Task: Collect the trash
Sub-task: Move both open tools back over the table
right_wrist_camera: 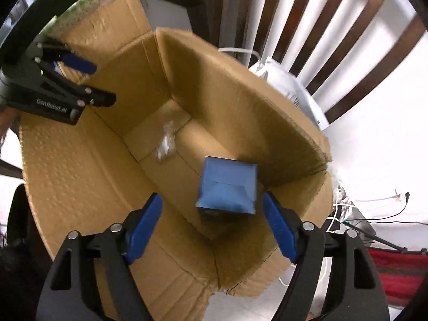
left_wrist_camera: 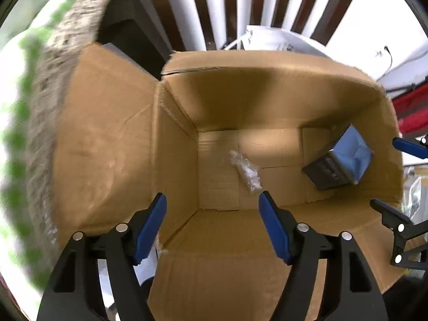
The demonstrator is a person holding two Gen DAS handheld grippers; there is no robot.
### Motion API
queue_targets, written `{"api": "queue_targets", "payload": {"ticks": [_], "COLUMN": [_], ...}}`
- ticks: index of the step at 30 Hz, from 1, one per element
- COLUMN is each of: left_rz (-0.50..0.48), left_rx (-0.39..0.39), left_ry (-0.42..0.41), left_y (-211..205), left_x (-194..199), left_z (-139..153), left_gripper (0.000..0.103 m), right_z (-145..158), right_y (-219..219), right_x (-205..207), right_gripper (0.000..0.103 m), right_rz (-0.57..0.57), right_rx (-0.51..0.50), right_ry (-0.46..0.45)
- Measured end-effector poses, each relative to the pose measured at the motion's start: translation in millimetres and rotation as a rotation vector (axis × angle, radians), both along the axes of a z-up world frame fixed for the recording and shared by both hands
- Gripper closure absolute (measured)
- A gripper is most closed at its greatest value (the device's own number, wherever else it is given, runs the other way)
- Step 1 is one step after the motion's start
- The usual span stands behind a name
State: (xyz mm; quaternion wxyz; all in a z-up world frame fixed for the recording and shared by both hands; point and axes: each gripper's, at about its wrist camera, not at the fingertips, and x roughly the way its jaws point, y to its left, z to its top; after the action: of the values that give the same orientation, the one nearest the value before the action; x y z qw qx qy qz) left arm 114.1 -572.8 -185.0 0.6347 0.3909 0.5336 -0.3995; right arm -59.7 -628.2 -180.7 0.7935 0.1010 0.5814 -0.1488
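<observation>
An open cardboard box (left_wrist_camera: 174, 149) (right_wrist_camera: 235, 91) lies below both grippers. On its floor rests a crumpled clear plastic wrapper (left_wrist_camera: 246, 169) (right_wrist_camera: 165, 144). A blue carton (left_wrist_camera: 347, 157) (right_wrist_camera: 227, 187) leans tilted against the box's right wall. My left gripper (left_wrist_camera: 212, 199) (right_wrist_camera: 103, 83) hangs over the box's left side, open, with nothing between its blue pads. My right gripper (right_wrist_camera: 212, 198) (left_wrist_camera: 388, 174) is over the carton, open, and its pads stand apart from the carton's sides.
Brown and white slats (left_wrist_camera: 240, 8) (right_wrist_camera: 307, 34) stand behind the box. A white bag (left_wrist_camera: 281, 40) (right_wrist_camera: 289, 85) sits against its far wall. A red cloth (left_wrist_camera: 412, 112) (right_wrist_camera: 396, 275) and cables (right_wrist_camera: 374, 214) lie to the right. A blurred green-patterned surface (left_wrist_camera: 32, 107) runs along the left.
</observation>
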Motion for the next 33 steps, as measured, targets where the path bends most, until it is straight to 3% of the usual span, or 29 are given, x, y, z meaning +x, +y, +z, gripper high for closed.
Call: {"api": "queue_targets", "payload": {"ticks": [3,6,15,23,33], "left_rz": [0.033,0.041,0.205,0.279,0.413], "left_rx": [-0.086,-0.231,-0.548,-0.653,-0.643], "left_ry": [0.001,0.034,-0.036,-0.159,-0.287], "left_y": [16,37,107,193,346], "left_x": [-2,-4,15,21,52], "left_z": [28,64,158,199,220], "left_gripper": [0.034,0.027,0.022,0.019,0.014], "right_z": [15,34,115,160,176], "right_y": [-2,-8,17,74,169], "right_x": [-2,-2,13,50,111], "right_gripper": [0.029,0.029,0.028,0.023,0.023], "right_rz": [-0.018,-0.053,-0.043,0.065,0.260], "right_rx": [-0.019,-0.057,-0.187,-0.206,-0.154], "right_ry": [-0.047,-0.100,-0.328,-0.509,-0.588]}}
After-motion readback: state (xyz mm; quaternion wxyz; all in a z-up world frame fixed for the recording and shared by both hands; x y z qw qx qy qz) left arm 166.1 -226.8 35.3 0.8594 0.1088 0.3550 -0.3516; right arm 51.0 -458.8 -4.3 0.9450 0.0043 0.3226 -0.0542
